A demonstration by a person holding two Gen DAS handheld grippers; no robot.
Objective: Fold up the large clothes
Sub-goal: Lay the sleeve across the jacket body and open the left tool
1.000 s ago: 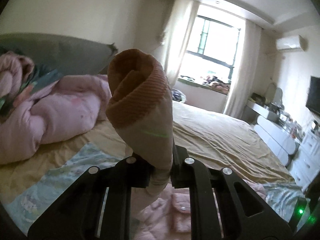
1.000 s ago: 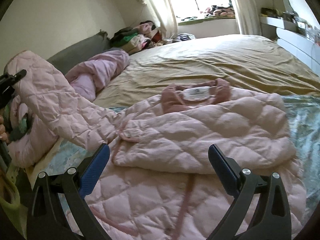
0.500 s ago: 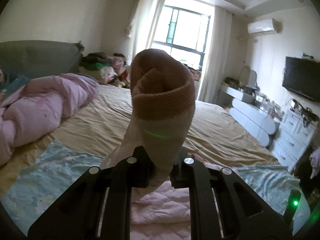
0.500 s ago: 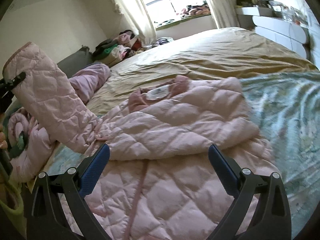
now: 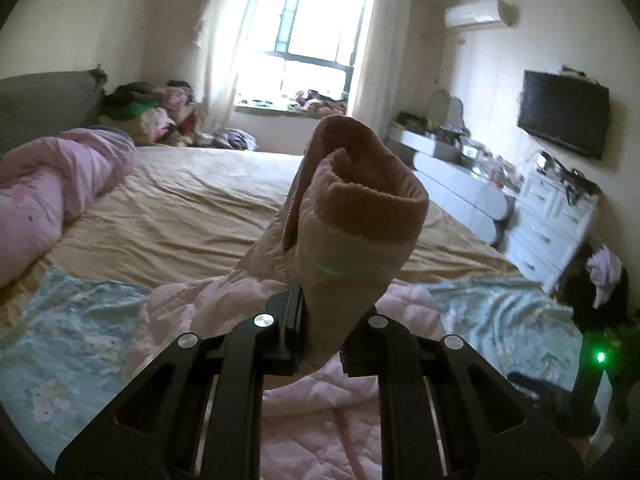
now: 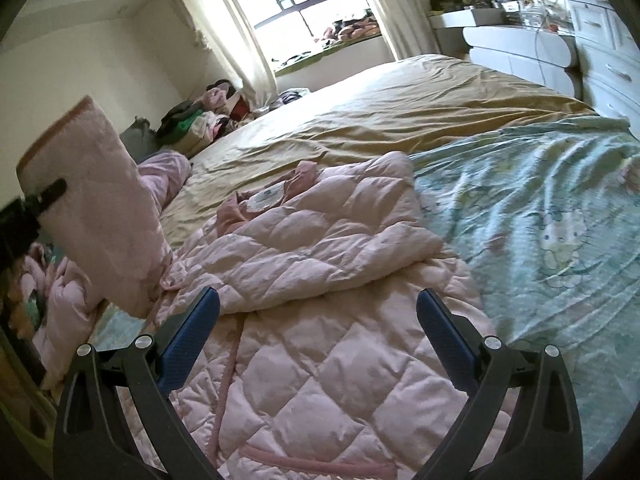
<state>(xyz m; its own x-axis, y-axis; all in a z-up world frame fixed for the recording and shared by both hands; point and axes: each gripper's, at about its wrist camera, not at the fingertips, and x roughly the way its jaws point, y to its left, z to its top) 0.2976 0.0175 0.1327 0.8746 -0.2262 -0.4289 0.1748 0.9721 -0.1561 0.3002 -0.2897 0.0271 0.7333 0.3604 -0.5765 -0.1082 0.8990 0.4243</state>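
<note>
Mustard-yellow bed sheet point(image 6: 400, 120) stretches away beyond both grippers, with a pale green printed blanket point(image 6: 540, 216) over its near part. Directly ahead of and beneath the right gripper point(image 6: 318, 312) lies the pink quilted padded jacket point(image 6: 320, 240), partly folded, collar away from the camera; only this view shows that fold and the jaws standing wide apart with nothing between them. Off to its left, the jacket's sleeve point(image 6: 100, 216) is raised. Only the left wrist view shows the left gripper point(image 5: 324, 336) clamped on that sleeve just below its darker pink ribbed cuff point(image 5: 368, 208), which stands up in front of it.
</note>
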